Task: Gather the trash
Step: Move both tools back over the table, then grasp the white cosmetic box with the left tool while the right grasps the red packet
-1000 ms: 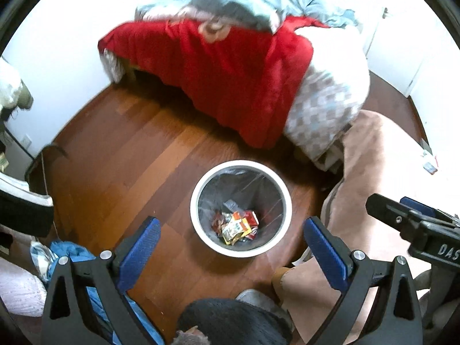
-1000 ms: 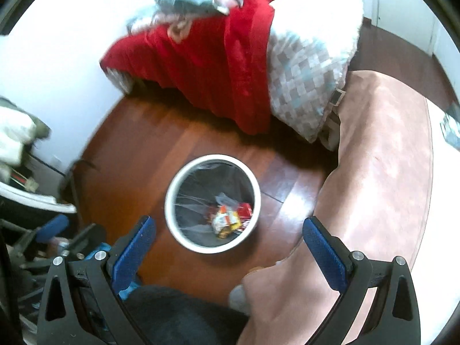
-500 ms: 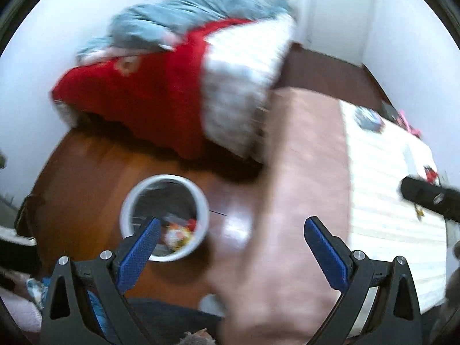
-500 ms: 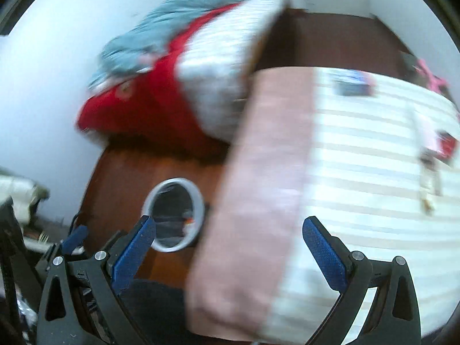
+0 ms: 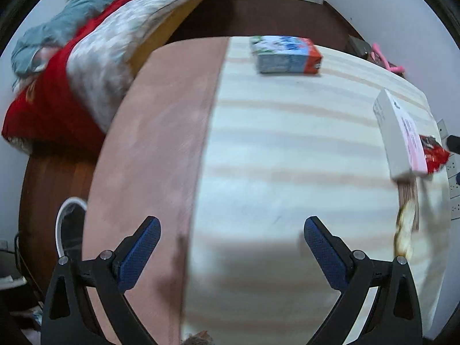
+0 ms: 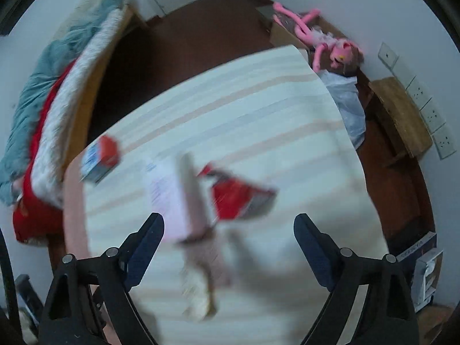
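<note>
While both grippers hang over the striped mattress (image 5: 287,149), the right gripper (image 6: 228,238), jaws closing on nothing, points at a red wrapper (image 6: 238,198) just ahead beside a white box (image 6: 178,195); the left gripper (image 5: 231,244), wide and empty, sits farther off

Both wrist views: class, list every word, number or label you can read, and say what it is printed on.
Nothing can be read for certain.
Blue and red carton: printing, blurred.
White and pink box: small print, too small.
Red wrapper: blurred.
Dark box on the floor: pale lettering, too small.
</note>
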A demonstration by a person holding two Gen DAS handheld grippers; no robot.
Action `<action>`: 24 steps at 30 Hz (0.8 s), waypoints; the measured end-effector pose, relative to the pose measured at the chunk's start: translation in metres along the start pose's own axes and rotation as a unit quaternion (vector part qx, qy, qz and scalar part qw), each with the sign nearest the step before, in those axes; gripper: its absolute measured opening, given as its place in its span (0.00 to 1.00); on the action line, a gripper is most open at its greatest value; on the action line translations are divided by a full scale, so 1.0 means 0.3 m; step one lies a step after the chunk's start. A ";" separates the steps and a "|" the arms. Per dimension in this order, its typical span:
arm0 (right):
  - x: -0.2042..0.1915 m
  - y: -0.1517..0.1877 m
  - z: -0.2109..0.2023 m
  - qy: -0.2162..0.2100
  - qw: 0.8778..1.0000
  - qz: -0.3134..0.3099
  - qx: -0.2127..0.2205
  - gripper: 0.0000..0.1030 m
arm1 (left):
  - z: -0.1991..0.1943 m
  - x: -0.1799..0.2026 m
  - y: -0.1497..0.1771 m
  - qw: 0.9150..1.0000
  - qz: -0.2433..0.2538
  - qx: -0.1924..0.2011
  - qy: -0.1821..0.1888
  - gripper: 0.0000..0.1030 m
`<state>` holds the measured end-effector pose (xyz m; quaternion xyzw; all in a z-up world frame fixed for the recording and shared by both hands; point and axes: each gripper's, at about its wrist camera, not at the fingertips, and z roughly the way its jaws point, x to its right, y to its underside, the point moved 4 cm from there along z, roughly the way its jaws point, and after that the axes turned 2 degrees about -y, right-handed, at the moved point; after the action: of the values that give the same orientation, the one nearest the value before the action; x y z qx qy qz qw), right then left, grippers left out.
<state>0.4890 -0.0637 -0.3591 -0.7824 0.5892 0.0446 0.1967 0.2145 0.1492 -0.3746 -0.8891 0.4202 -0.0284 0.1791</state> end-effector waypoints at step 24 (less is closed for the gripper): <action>0.235 -0.042 0.037 0.017 1.000 -0.005 -0.015 0.15 | 0.046 0.633 -0.230 0.985 0.113 -0.052 0.120 0.86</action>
<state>0.5241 -0.1206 -0.3875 -0.7892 0.5874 0.0394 0.1751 0.3906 0.0496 -0.3829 -0.8345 0.5370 -0.0920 0.0828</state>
